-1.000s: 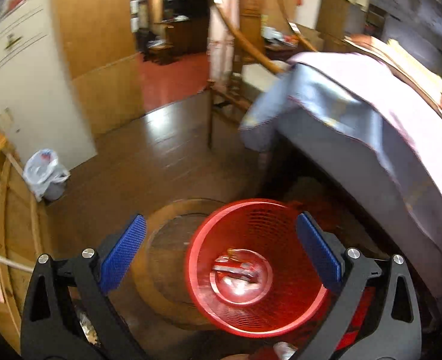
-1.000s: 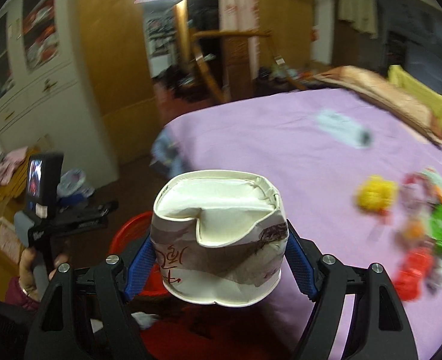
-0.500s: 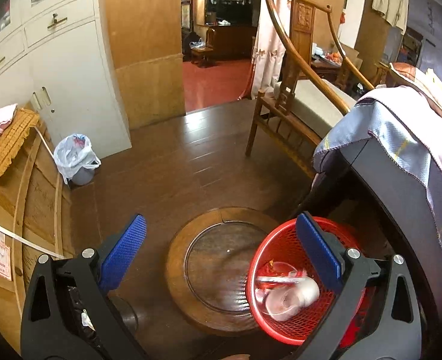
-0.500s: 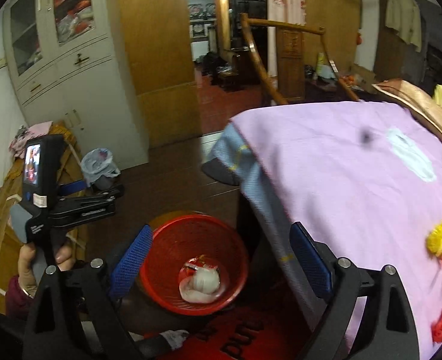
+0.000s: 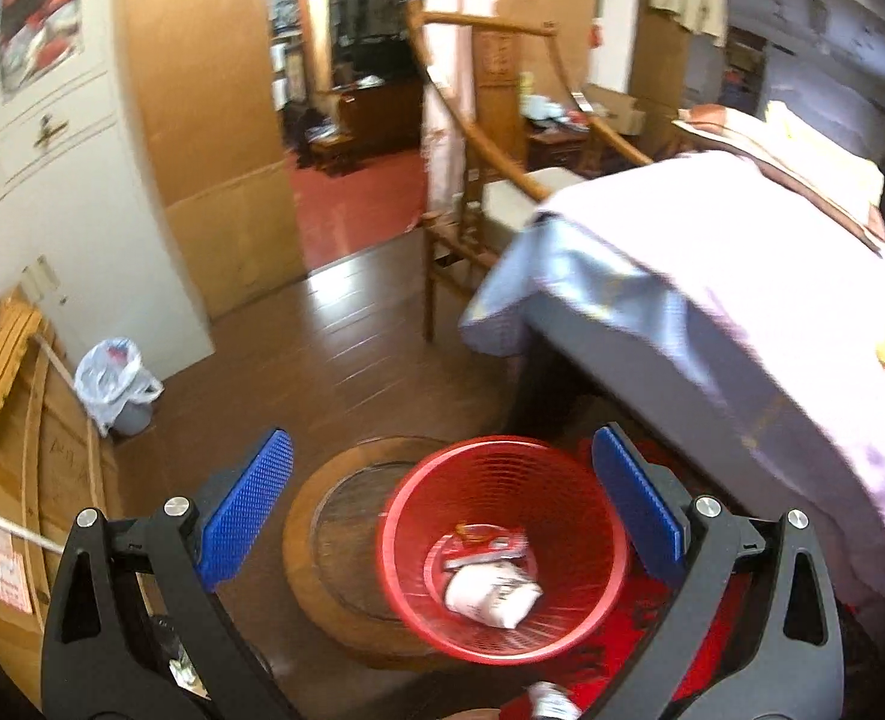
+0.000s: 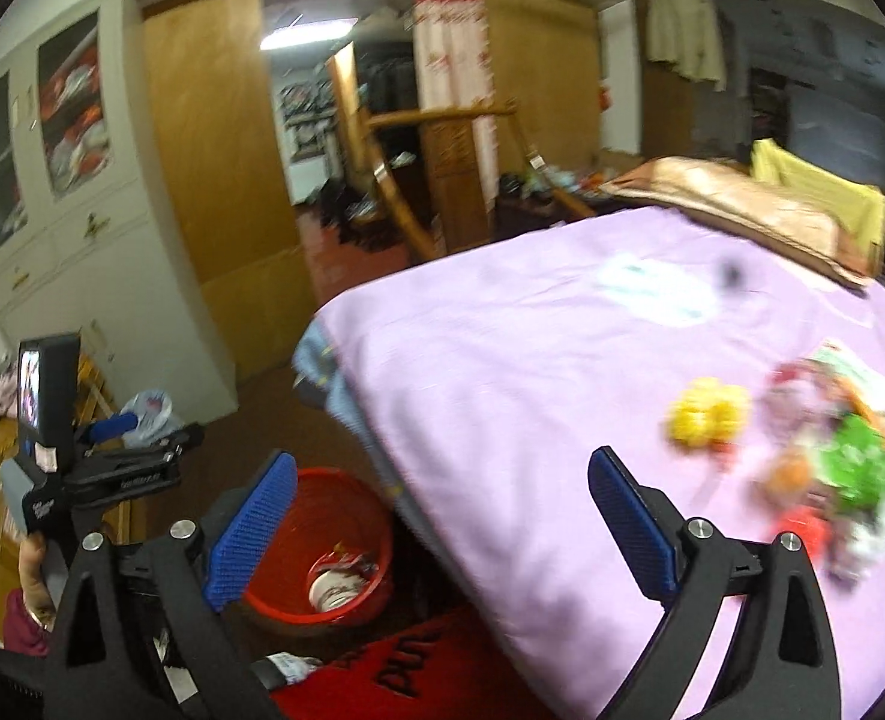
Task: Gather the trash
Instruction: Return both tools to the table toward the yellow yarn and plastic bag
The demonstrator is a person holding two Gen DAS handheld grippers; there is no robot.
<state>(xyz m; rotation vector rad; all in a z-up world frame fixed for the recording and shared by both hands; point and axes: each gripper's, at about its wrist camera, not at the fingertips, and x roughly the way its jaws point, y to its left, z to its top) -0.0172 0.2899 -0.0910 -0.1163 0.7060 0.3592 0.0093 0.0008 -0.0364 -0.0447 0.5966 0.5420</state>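
Two claws are in play, and neither grasps anything: the right claw has its jaws opening wide with only air between the blue pads, and the left claw stands spread just as wide over the floor. Judging from that, the drop-off step is finished and the hunt for the next piece of trash is the step in hand. The red basket sits on the floor below and left of the right claw, tucked beside the corner of the bed; a crumpled paper cup lies in its bottom with other scraps. Beyond the right claw, up on the bed's purple cover and well apart from the basket, a blurred heap of wrappers and a yellow lump lie toward the right. The next move probably calls for swinging the right claw over the bed to that heap, jaws kept wide, and settling on one piece.
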